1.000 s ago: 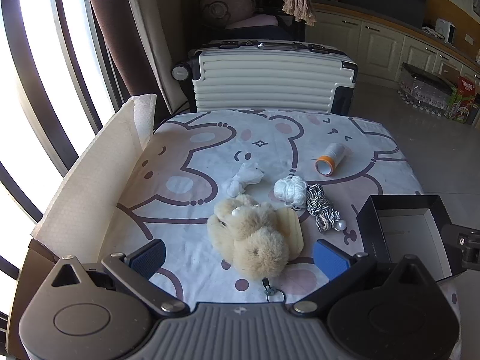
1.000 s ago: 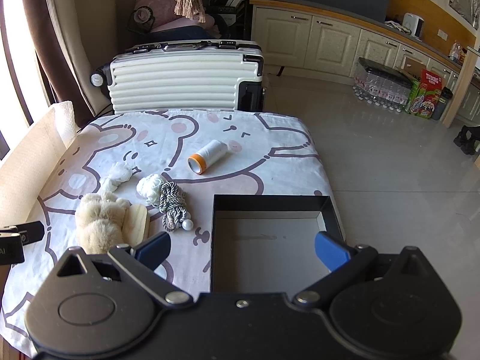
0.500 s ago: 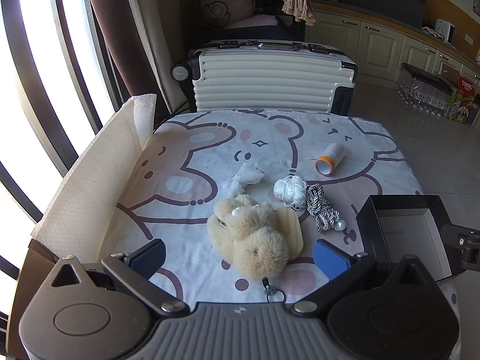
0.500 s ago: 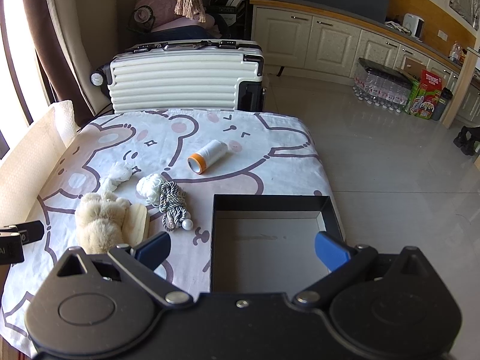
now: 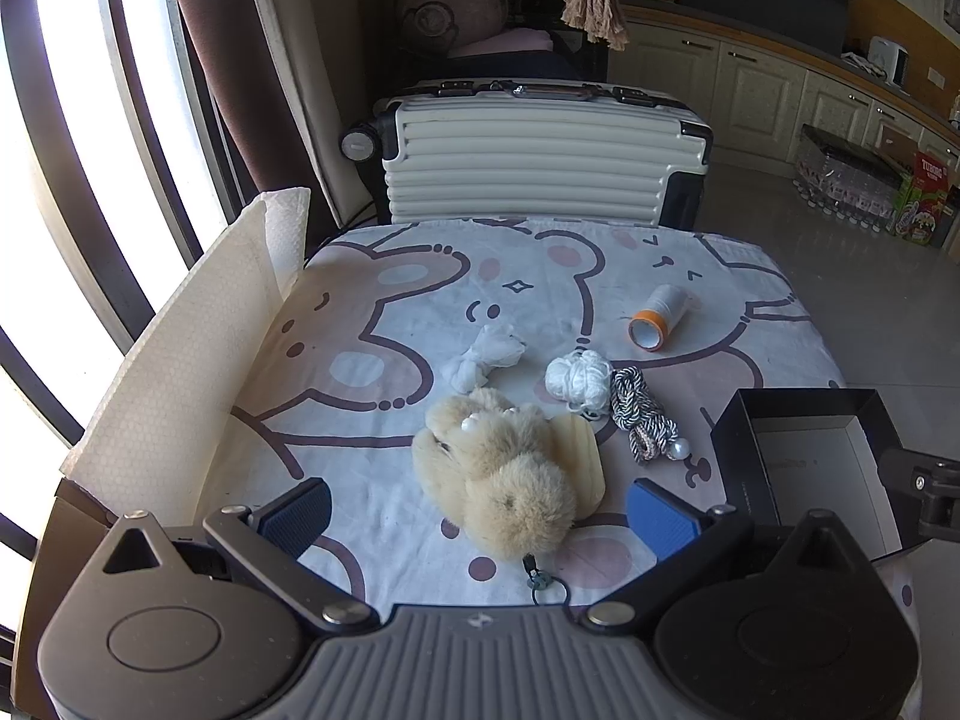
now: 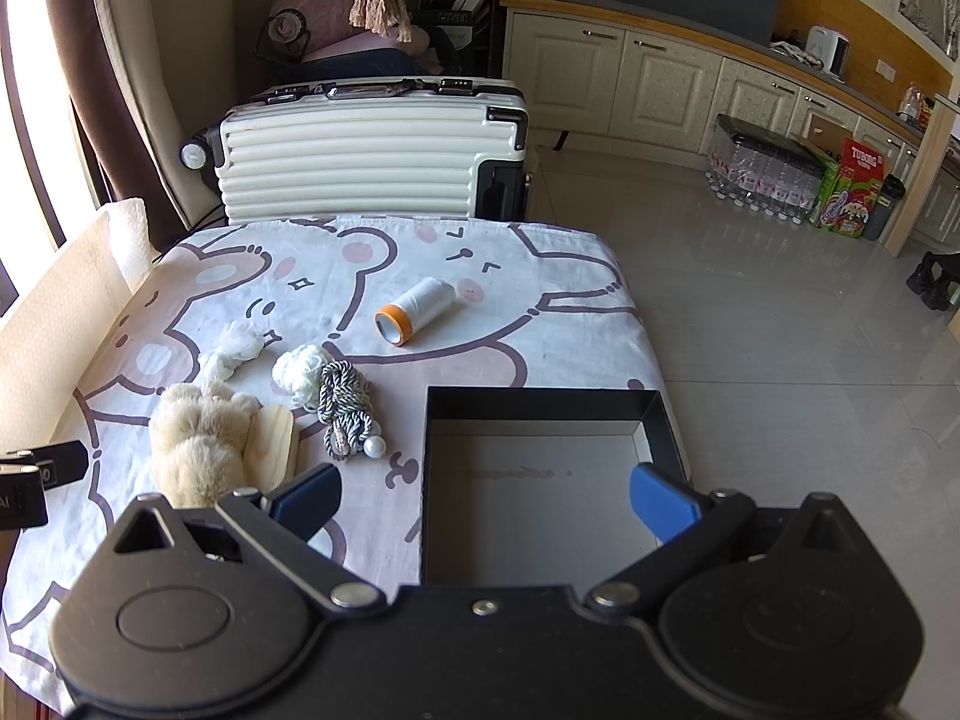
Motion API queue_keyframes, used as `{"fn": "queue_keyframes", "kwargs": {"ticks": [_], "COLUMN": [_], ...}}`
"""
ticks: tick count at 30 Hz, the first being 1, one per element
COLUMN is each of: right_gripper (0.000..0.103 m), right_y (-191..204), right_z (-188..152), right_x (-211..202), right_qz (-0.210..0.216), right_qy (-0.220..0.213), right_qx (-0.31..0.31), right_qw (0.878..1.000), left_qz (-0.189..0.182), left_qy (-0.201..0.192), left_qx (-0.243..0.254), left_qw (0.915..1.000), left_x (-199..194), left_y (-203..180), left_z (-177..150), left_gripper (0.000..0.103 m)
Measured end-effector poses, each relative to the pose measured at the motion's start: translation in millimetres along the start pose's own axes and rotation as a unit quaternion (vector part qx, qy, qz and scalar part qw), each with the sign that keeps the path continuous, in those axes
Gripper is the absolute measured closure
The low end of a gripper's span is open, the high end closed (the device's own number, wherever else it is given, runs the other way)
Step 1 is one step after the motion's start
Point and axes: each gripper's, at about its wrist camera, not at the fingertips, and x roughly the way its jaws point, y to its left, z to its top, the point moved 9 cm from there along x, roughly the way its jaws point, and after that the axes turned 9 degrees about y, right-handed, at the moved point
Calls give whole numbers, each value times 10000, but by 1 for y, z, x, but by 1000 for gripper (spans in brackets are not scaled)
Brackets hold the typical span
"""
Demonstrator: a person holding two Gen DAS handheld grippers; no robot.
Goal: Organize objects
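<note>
A bear-print cloth-covered worktop carries an open black cardboard box at 3 o'clock and a beige fluffy plush toy at centre. Left hand-held gripper and right hand-held gripper both stand apart, empty.

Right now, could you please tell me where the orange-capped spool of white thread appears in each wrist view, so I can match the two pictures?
Left wrist view: the thread spool lies on its side right of centre, on the bear-print cloth.
Right wrist view: the thread spool lies near the centre, beyond the black box.
Shared landmark: the white suitcase stands behind the table in both.
</note>
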Motion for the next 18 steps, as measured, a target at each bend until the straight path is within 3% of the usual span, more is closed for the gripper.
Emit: {"fn": "queue_keyframes", "kwargs": {"ticks": [18], "right_gripper": [0], "right_y": [0], "right_z": [0], "right_x": [0], "right_qz": [-8], "right_qy": [9], "right_qx": [3], "right_qw": [10000], "left_qz": [-41], "left_qy": [-5], "left_qx": [42], "left_qw": [10000], "left_x": [-1], "left_y": [-2], "left_z": [0], "left_gripper": [0]}}
